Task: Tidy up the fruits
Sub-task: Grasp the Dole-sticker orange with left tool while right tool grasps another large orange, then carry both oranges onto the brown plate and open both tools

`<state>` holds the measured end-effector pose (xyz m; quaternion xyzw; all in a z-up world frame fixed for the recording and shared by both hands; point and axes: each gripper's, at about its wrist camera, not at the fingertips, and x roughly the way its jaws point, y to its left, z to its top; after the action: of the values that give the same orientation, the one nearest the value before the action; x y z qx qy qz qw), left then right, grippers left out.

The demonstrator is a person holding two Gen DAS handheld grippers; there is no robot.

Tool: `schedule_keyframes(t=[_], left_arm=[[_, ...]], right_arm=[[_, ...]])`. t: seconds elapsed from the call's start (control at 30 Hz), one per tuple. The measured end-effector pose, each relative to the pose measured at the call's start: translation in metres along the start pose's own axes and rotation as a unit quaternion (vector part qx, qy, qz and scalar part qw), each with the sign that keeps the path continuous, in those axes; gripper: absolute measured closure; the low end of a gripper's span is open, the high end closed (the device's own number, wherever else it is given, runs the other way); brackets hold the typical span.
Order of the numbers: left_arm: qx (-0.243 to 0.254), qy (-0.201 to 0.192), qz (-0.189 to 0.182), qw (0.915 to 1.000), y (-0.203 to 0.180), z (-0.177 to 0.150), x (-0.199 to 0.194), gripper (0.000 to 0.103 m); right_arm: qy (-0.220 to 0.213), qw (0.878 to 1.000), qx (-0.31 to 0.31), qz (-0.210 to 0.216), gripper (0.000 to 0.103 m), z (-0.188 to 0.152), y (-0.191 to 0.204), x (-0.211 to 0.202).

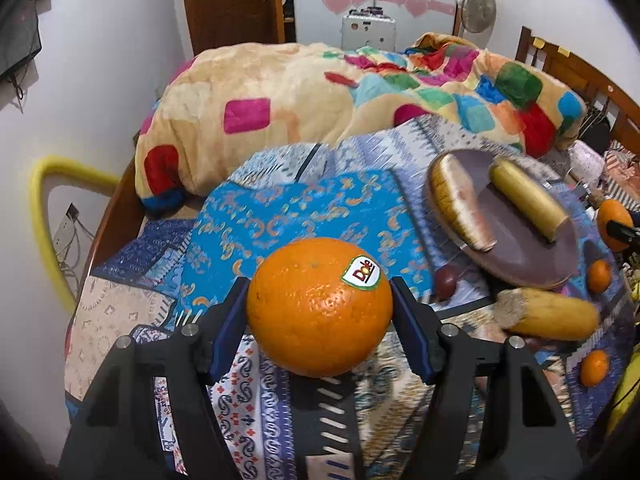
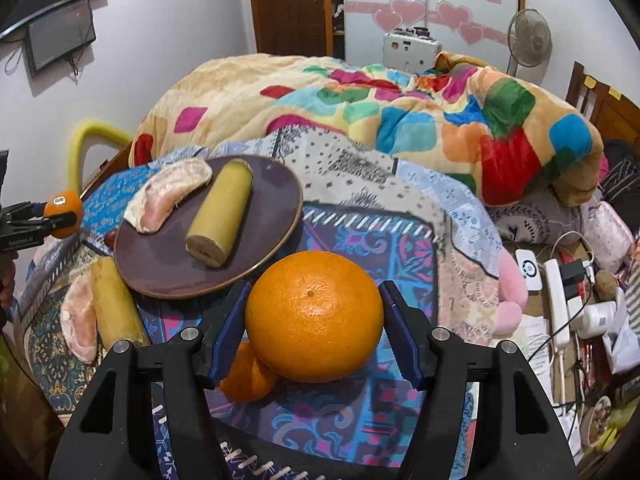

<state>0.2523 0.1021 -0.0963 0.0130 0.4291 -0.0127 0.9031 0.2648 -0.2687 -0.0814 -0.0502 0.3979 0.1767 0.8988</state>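
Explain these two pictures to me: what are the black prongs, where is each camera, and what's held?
Each picture comes from a camera on a hand-held gripper, looking along its two black fingers. The left gripper clamps a stickered orange; the right gripper clamps a plain orange. Below is a bed with patterned cloths. A brown plate on it carries a banana piece and a pomelo segment. More fruit lies loose beside the plate, including another banana piece and small oranges.
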Motion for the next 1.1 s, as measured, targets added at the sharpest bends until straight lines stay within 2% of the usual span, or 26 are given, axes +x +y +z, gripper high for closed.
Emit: schedule_keyframes(t=[0.3, 0.7, 1.1], left_arm=[[0.024, -0.027, -0.024, 0.9991, -0.035, 0.022, -0.018, 0.035], [0.045, -0.031, -0.052, 0.9972, -0.073, 0.048, -0.004, 0.035], [0.055, -0.018, -0.075, 0.9955, -0.105, 0.069, 0.026, 0.035]], right_arm=[[-0.033, 0.999, -0.012, -0.001, 0.042, 0.016, 0.003, -0.013], [-0.056, 0.998, -0.030, 0.005, 0.042, 0.044, 0.015, -0.005], [-0.030, 0.999, -0.031, 0.015, 0.042, 0.064, 0.024, 0.040]])
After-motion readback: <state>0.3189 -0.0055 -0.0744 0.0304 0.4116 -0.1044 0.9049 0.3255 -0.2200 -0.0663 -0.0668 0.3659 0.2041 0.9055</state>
